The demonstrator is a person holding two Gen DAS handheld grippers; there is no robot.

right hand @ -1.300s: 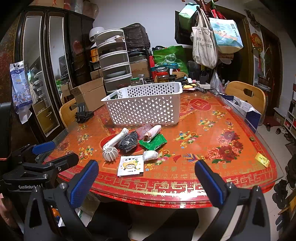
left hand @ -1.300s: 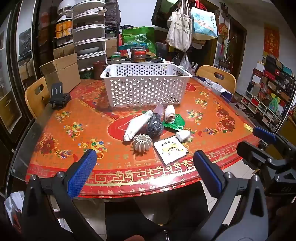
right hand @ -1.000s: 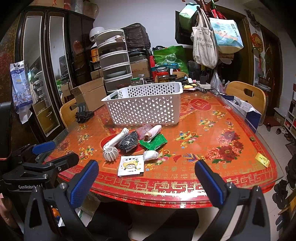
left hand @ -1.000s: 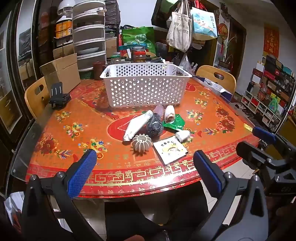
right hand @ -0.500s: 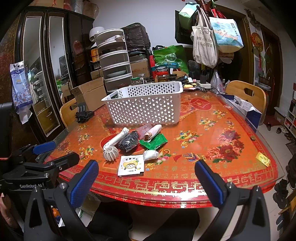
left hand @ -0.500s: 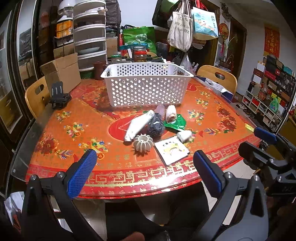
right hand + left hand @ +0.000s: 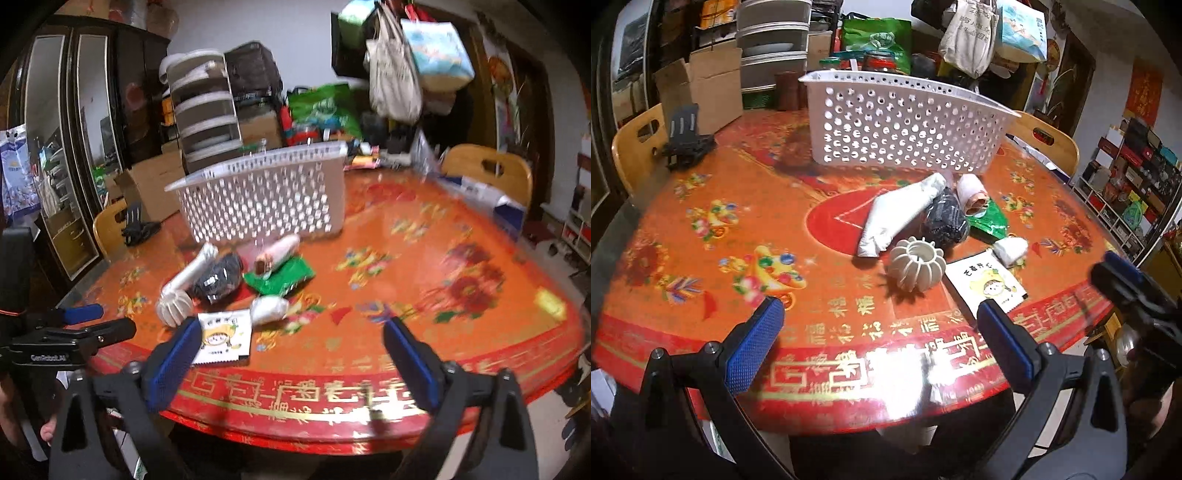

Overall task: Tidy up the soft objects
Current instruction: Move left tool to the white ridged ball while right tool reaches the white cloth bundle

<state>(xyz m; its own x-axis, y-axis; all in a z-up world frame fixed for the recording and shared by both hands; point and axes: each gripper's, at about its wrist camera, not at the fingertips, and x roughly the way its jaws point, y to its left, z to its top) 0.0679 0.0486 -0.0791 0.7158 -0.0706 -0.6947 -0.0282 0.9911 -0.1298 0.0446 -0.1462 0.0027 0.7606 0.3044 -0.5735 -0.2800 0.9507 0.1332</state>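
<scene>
A white perforated basket [image 7: 905, 125] stands at the back of the red round table [image 7: 720, 206]. In front of it lie soft items: a long white roll [image 7: 897, 214], a black bundle [image 7: 945, 221], a pink-ended roll [image 7: 973, 194], a green packet [image 7: 991, 221], a small white roll [image 7: 1012, 249], a white ribbed ball [image 7: 916, 264] and a cartoon-printed packet [image 7: 990, 286]. My left gripper [image 7: 879, 347] is open and empty over the table's front edge. My right gripper [image 7: 291, 363] is open and empty, its left pad by the cartoon packet [image 7: 223, 338].
Wooden chairs [image 7: 631, 147] [image 7: 487, 170] stand around the table. A black clamp-like object [image 7: 685, 142] lies at the far left. A cardboard box [image 7: 701, 88], drawer tower [image 7: 207, 114] and hanging bags [image 7: 395, 70] crowd the back.
Both grippers have moved forward toward the table and the pile of items; the view is now closer and slightly blurred. Both stay open.
</scene>
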